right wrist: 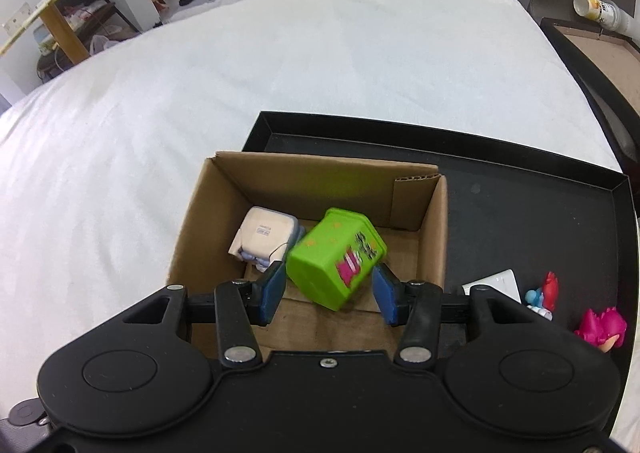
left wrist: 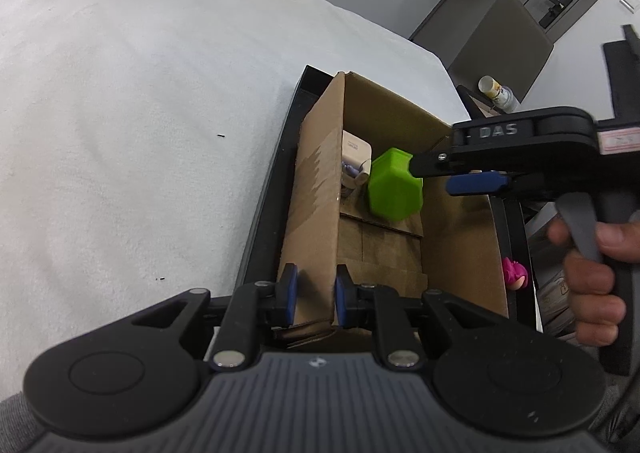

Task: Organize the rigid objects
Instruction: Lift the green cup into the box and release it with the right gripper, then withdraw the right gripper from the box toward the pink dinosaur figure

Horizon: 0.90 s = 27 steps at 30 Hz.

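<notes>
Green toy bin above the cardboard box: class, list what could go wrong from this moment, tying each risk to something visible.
1. The green toy bin hangs tilted between the right gripper's jaws, with gaps at both pads; it could tumble onto the white toy lying in the cardboard box.
2. The left gripper pinches only the box's thin wall; a slip could let the box shift in the black tray.
</notes>
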Each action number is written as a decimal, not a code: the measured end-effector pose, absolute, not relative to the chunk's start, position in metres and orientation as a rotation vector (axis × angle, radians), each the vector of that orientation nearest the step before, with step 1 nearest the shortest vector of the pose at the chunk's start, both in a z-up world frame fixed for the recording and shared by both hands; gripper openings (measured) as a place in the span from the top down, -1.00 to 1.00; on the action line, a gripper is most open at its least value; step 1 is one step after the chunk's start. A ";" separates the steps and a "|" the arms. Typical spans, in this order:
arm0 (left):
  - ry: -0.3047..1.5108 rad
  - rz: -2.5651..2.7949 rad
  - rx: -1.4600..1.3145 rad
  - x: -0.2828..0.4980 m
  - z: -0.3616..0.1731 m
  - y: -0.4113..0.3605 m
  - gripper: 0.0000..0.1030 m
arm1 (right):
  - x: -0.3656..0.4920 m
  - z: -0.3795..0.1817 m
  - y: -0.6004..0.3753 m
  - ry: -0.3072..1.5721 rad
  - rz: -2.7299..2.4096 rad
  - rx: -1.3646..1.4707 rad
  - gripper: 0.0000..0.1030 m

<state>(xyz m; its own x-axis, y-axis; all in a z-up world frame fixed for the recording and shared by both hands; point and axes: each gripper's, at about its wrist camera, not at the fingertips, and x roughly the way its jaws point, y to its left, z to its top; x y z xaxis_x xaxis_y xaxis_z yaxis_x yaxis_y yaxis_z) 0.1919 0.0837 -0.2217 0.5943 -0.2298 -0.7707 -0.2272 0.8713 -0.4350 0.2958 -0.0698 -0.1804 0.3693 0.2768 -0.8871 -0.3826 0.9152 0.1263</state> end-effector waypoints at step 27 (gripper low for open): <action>0.967 0.063 -0.474 0.197 -0.217 0.069 0.67 | 0.272 -0.130 -0.166 1.058 0.507 0.032 -0.43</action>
<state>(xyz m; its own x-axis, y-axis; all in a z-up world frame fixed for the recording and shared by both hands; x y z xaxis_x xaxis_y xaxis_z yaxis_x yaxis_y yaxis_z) 0.1969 0.0688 -0.2171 0.5740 -0.1562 -0.8038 -0.2596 0.8963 -0.3596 0.2717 -0.1661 -0.1296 0.3874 0.4134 -0.8240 -0.3832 0.8852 0.2639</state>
